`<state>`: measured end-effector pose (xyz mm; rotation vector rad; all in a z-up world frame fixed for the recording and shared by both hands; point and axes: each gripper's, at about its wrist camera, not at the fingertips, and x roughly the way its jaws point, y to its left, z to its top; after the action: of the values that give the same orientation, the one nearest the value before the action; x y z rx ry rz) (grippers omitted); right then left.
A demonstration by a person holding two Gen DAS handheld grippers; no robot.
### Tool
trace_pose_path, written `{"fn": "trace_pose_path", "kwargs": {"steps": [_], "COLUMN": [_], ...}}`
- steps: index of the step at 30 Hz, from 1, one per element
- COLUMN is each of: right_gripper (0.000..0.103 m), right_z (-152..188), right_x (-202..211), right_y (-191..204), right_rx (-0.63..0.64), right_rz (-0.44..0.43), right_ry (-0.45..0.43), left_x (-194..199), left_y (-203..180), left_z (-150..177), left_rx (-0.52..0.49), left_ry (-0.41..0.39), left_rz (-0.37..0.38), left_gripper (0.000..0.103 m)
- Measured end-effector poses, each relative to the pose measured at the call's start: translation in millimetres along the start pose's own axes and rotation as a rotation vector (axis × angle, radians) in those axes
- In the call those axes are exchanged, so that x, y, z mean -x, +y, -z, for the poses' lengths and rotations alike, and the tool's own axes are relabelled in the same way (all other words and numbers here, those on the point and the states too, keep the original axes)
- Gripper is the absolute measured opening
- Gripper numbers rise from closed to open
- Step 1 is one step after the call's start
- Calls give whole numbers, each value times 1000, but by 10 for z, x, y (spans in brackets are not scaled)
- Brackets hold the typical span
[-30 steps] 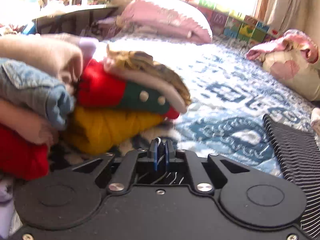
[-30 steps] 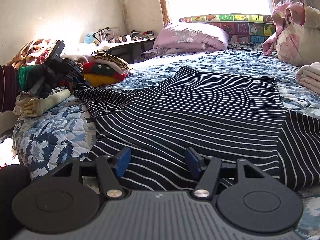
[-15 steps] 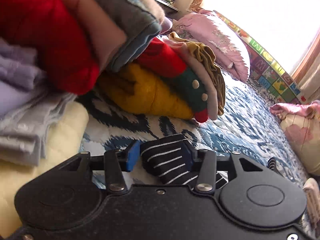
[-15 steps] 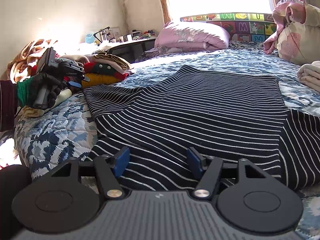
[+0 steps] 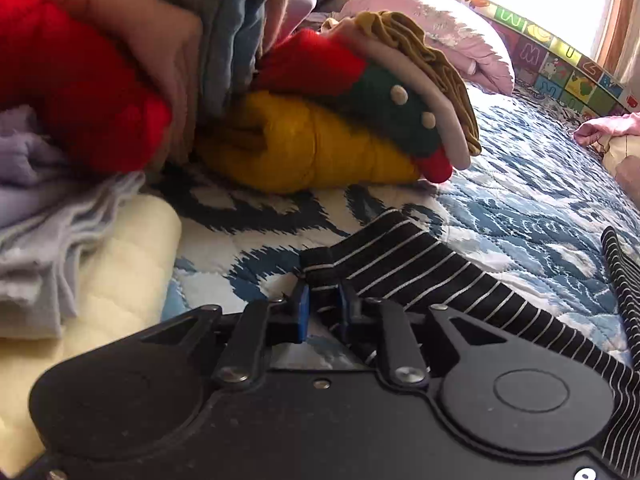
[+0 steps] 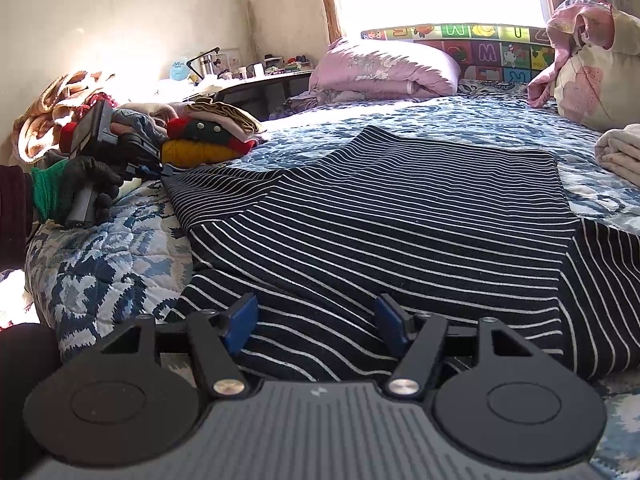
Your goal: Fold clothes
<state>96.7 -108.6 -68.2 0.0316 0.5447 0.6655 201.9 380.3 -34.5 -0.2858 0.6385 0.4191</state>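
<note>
Partly hidden, the left tool [image 5: 322,307] has its lower body filling the bottom of the left wrist view, and the blue pads are cut off by their own arms. Its jaws are closing, with the cuff of the striped sleeve [image 5: 404,264] between them; whether the pads already press the cloth is hard to make out. The stack of folded clothes [image 5: 320,120] runs off the top and left edges there.

Only the right wrist view shows the whole striped top [image 6: 400,216], spread flat on the bed [image 6: 100,264], with its far sleeve reaching to the left tool [image 6: 158,168] held in a gloved hand [image 6: 86,184]. The right tool [image 6: 316,324] stands open over the near hem, nothing pinched between its pads. A folded cream cloth [image 6: 618,152] is cut off at the right edge. Small items on the counter [image 6: 260,76] by the wall are too small to tell.

Compared with a second ago, the left tool has dropped from facing the stack with jaws shut to the sleeve cuff, opened around it half a second ago, and is narrower now. The right tool has stayed where it was.
</note>
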Motion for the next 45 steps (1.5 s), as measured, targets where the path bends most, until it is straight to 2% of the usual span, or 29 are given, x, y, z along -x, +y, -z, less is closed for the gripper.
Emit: {"fn": "trace_pose_path", "kwargs": {"steps": [1, 2, 4, 6, 7, 10, 13, 14, 15, 16, 18, 20, 22, 25, 27, 28, 29, 30, 32, 33, 36, 37, 40, 43, 44, 45], "right_gripper": [65, 65, 66, 66, 66, 66, 66, 66, 66, 66, 66, 66, 66, 67, 67, 67, 67, 67, 67, 67, 68, 68, 69, 69, 69, 69], "right_z": [0, 0, 0, 2, 3, 5, 8, 9, 8, 8, 7, 5, -2, -5, -5, -4, -3, -2, -1, 1, 1, -1, 1, 2, 5, 7], "right_x": [2, 3, 5, 6, 7, 9, 14, 14, 11, 9, 5, 4, 1, -5, -5, -3, -2, 0, -3, -1, -5, -8, -9, -7, -6, -4], "right_y": [-3, -5, -8, -2, -1, -3, -1, -1, -2, -3, -4, -4, -7, -7, -2, 1, 1, 1, -2, -7, -13, -13, -10, -15, -15, -16], "right_rx": [-1, -2, -3, -2, -3, -4, -2, -2, -2, -3, -5, -6, -7, -6, -5, -5, -5, -5, -7, -8, -10, -10, -8, -8, -8, -8], "right_rz": [-1, -2, -3, -4, -4, -5, -4, -4, -5, -5, -6, -7, -9, -11, -11, -11, -11, -12, -13, -14, -16, -17, -17, -16, -16, -16], "right_ry": [0, 0, 1, 0, 0, 0, -2, -2, -2, -2, -1, -1, 0, 2, 2, 2, 2, 1, 1, 2, 3, 3, 4, 3, 3, 3], "left_x": [47, 144, 323, 444, 502, 527, 377, 324, 258, 169, 69, 130, 224, 329, 274, 235, 196, 122, -95, -184, -226, -206, -52, 96, 129, 125], "left_y": [-5, -9, -52, -185, -264, -602, -907, -1002, -1048, -1012, -804, -645, -639, -901, -1087, -1174, -1219, -1174, -928, -785, -475, -403, -415, -584, -662, -731], "left_z": [-5, -11, -3, 80, 132, 369, 563, 598, 587, 552, 443, 354, 373, 520, 632, 662, 644, 588, 441, 347, 109, 76, 81, 277, 345, 383], "left_rx": [-9, -2, 20, 49, 63, 121, 177, 164, 136, 151, 257, 308, 323, 277, 266, 244, 213, 223, 329, 366, 374, 396, 369, 361, 343, 303], "left_ry": [-22, -59, -81, -33, -3, 119, 242, 258, 240, 216, 156, 109, 125, 195, 258, 274, 256, 223, 193, 177, 105, 107, 117, 180, 201, 206], "left_rz": [-24, -35, 26, 213, 319, 600, 744, 747, 693, 640, 582, 529, 590, 726, 785, 789, 760, 722, 652, 601, 424, 428, 505, 640, 657, 630], "left_gripper": [43, 46, 45, 41, 35, 35, 36, 36, 36, 35, 34, 38, 40, 49, 50, 50, 49, 49, 49, 48, 48, 48, 50, 52, 54, 54]}}
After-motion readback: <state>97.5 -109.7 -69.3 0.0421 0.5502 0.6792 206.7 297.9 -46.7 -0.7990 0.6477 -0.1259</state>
